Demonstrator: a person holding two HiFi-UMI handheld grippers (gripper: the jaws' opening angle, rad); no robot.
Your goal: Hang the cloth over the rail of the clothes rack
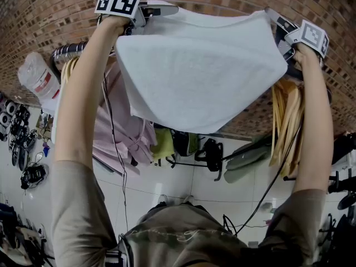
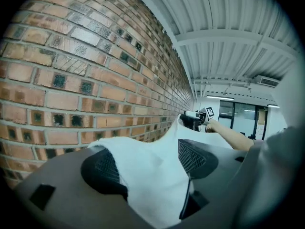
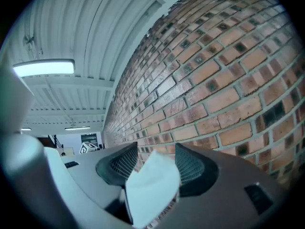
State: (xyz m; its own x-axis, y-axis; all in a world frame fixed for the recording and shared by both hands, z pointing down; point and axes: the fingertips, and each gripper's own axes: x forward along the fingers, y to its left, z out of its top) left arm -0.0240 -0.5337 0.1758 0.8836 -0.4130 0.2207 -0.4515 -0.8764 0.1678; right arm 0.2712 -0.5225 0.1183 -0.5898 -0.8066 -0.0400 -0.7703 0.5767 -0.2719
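A white cloth is stretched out between my two raised grippers, in front of a brick wall. My left gripper is shut on the cloth's upper left corner; in the left gripper view the cloth fills the gap between the pads. My right gripper is at the upper right corner. Its jaws stand apart there, and the cloth's corner lies loose between them. The rack's metal rail shows at the left behind my left arm; the cloth hides the rest of it.
A pink shirt and tan garments hang on the rack below the cloth. A plastic-wrapped bundle sits at the far left. Shoes and bags lie on the white floor. My right gripper shows far off in the left gripper view.
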